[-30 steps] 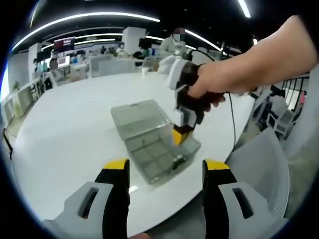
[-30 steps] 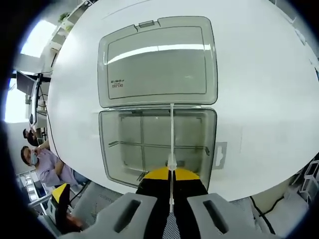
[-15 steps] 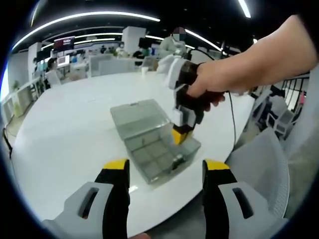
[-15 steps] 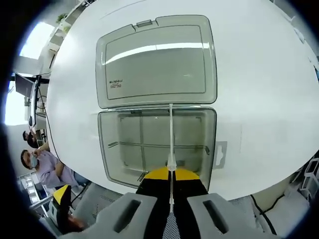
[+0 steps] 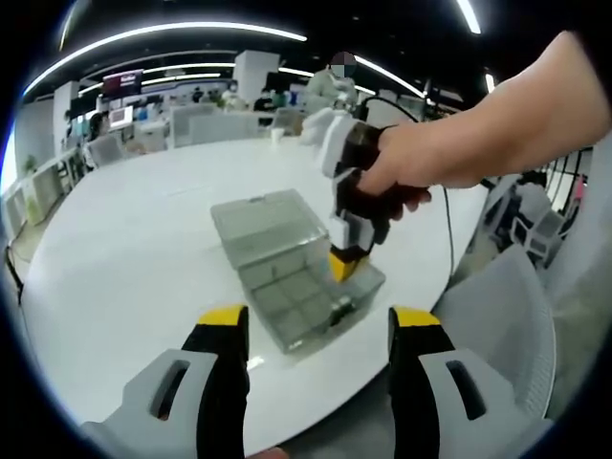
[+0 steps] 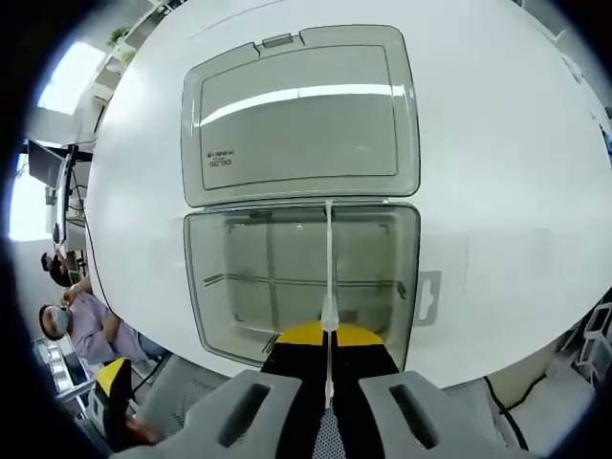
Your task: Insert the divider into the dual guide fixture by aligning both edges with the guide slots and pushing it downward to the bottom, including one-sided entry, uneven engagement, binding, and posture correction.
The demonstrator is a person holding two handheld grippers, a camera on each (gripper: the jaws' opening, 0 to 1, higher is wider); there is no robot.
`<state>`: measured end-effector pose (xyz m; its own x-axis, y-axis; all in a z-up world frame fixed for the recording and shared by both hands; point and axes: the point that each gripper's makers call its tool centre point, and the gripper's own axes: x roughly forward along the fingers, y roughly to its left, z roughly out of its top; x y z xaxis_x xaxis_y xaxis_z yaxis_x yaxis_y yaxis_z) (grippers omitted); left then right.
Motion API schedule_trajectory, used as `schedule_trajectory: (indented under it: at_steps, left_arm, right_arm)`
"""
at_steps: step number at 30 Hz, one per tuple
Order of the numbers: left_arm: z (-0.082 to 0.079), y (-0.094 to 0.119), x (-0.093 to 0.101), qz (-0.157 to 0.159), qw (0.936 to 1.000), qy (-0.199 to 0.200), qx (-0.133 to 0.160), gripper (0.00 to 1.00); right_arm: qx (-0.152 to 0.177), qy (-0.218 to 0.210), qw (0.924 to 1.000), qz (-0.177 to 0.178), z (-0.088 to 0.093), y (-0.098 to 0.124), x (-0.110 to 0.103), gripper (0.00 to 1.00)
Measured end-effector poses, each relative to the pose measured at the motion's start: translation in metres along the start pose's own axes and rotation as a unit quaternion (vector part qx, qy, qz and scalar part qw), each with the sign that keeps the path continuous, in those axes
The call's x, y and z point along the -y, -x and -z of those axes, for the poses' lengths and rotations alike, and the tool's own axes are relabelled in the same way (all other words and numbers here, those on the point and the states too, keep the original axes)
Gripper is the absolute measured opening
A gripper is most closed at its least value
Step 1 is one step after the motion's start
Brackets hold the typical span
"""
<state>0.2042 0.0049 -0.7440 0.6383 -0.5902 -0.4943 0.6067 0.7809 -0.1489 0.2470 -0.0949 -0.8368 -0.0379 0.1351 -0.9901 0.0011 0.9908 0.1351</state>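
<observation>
Slightly lower than a second ago, the right gripper point(image 5: 342, 265) pinches the thin translucent divider point(image 6: 329, 277) edge-on between closed yellow-tipped jaws, standing it over the clear smoky plastic box point(image 6: 301, 282) near its right half. Its flat hinged lid point(image 6: 299, 113) lies open on the far side. The left gripper point(image 5: 316, 325) hovers empty, jaws spread, above the glossy white round table point(image 5: 124, 258).

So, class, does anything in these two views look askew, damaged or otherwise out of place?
Nothing stands out. The thin white divider runs straight up the open translucent grey plastic box, pinched in the right claw; its lid lies flat behind.
</observation>
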Motion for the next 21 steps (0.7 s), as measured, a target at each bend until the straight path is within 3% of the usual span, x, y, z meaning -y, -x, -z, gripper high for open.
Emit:
schedule_trajectory:
  at_steps: [21]
  left_arm:
    - [0.0007,-0.0009,-0.0003,-0.002,1.0,-0.001,-0.001,0.57]
  right_arm:
    - [0.01,0.018,0.9997,0.015,0.0049,-0.005,0.001,0.0]
